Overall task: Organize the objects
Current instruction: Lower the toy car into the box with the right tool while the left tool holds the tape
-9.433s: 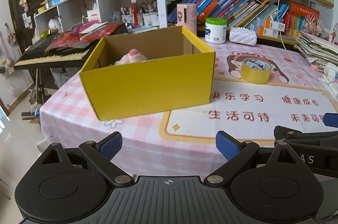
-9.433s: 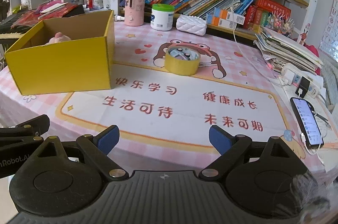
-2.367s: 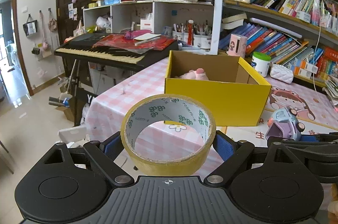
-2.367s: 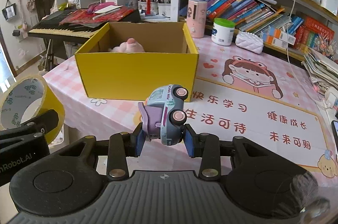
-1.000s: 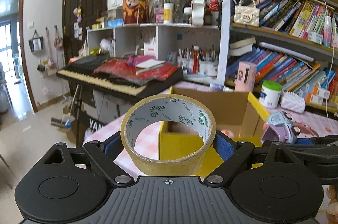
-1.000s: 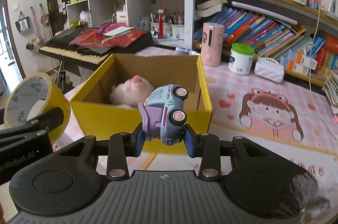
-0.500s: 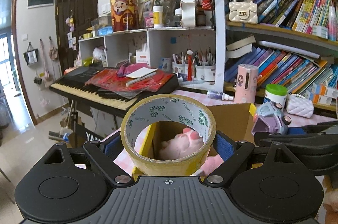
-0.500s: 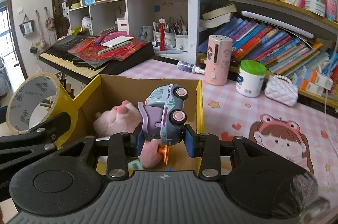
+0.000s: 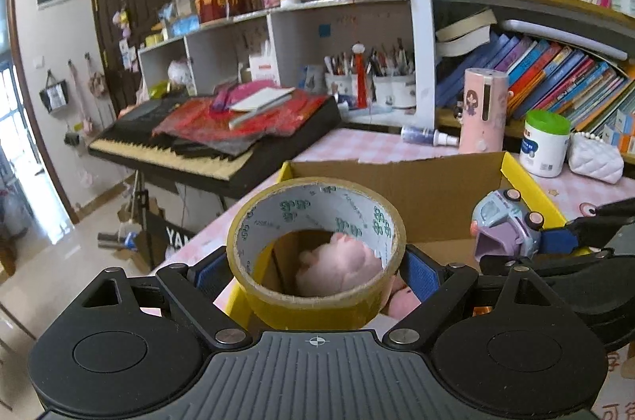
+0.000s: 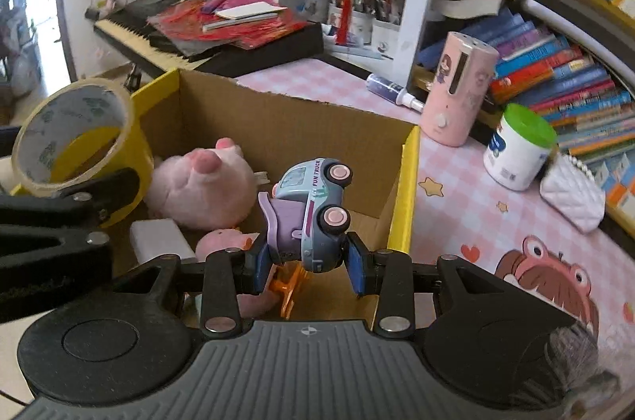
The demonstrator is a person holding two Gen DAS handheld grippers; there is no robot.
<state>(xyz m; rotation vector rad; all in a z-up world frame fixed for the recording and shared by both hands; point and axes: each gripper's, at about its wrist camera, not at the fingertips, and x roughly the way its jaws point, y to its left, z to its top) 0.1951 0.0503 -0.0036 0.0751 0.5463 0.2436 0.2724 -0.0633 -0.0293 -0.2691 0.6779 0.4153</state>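
Note:
My left gripper (image 9: 316, 271) is shut on a yellow tape roll (image 9: 317, 313) and holds it over the near left edge of the yellow cardboard box (image 9: 520, 180). My right gripper (image 10: 307, 261) is shut on a small blue and purple toy truck (image 10: 311, 210) and holds it above the inside of the box (image 10: 405, 178). The tape roll (image 10: 71, 134) and left gripper also show at the left of the right wrist view. A pink plush pig (image 10: 202, 182), a white block (image 10: 160, 241) and an orange clip (image 10: 291, 287) lie in the box.
The box stands on a pink checked table (image 10: 456, 198). Behind it are a pink dispenser (image 10: 456, 91), a white jar with green lid (image 10: 520, 150), a white quilted pouch (image 10: 571, 194) and bookshelves. A keyboard (image 9: 206, 146) stands to the left, off the table.
Both grippers have moved forward and now hang over the box, with the tape roll and the toy truck still held. The view looks further down into the box.

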